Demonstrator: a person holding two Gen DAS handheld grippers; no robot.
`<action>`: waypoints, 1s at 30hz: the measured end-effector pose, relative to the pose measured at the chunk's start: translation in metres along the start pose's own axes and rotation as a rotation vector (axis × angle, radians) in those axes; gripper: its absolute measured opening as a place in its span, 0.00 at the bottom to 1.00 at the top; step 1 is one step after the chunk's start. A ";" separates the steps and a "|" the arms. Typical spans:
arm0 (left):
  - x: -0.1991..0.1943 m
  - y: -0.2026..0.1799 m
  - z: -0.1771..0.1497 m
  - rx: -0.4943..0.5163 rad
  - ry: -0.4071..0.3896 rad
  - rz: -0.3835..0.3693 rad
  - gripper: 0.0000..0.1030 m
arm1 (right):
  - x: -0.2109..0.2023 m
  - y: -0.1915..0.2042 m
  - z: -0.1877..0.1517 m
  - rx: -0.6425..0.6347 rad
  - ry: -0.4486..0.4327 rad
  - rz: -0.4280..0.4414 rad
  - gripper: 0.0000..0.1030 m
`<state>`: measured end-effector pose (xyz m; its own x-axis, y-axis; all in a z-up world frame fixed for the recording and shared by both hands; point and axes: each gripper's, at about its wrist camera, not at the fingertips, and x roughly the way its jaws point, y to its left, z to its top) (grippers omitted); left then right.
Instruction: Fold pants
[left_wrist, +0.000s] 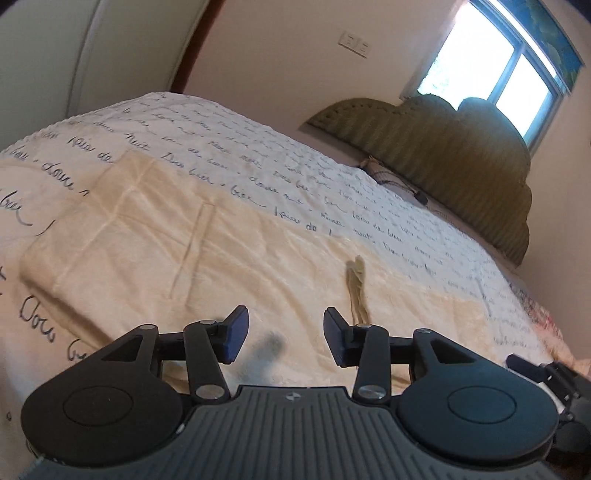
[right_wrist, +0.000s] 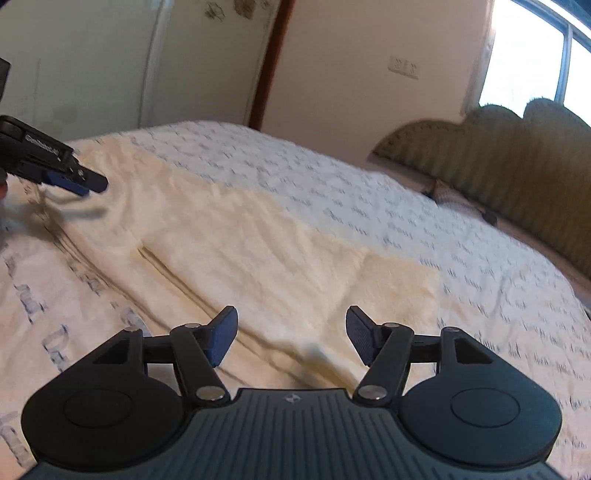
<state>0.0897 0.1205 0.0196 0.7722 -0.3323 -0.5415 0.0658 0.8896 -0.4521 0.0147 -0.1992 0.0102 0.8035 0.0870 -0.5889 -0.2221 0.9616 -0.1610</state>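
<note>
Cream pants (left_wrist: 177, 236) lie flat across the bed, with a drawstring (left_wrist: 356, 284) on top near the waist. My left gripper (left_wrist: 285, 334) is open and empty, just above the near edge of the pants beside the drawstring. The pants also show in the right wrist view (right_wrist: 280, 258), where stacked layer edges run along their near side. My right gripper (right_wrist: 291, 334) is open and empty, hovering over the pants' near edge. The left gripper shows at the left edge of the right wrist view (right_wrist: 83, 184).
The bed is covered by a white bedspread with dark script (left_wrist: 295, 158). A green padded headboard (left_wrist: 461, 147) stands at the right under a bright window (left_wrist: 498, 62). White wardrobe doors (right_wrist: 92, 62) stand behind the bed.
</note>
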 end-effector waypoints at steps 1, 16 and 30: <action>-0.007 0.007 0.005 -0.045 -0.010 -0.013 0.47 | 0.005 0.013 0.007 -0.012 -0.022 0.040 0.63; -0.054 0.104 0.007 -0.391 0.001 0.005 0.59 | 0.075 0.207 0.037 -0.613 -0.090 0.195 0.62; -0.023 0.132 0.007 -0.612 0.033 -0.086 0.80 | 0.105 0.220 0.062 -0.490 -0.177 0.132 0.62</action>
<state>0.0848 0.2483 -0.0224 0.7597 -0.4129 -0.5023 -0.2550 0.5214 -0.8143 0.0844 0.0379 -0.0379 0.8226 0.2826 -0.4935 -0.5256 0.7091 -0.4701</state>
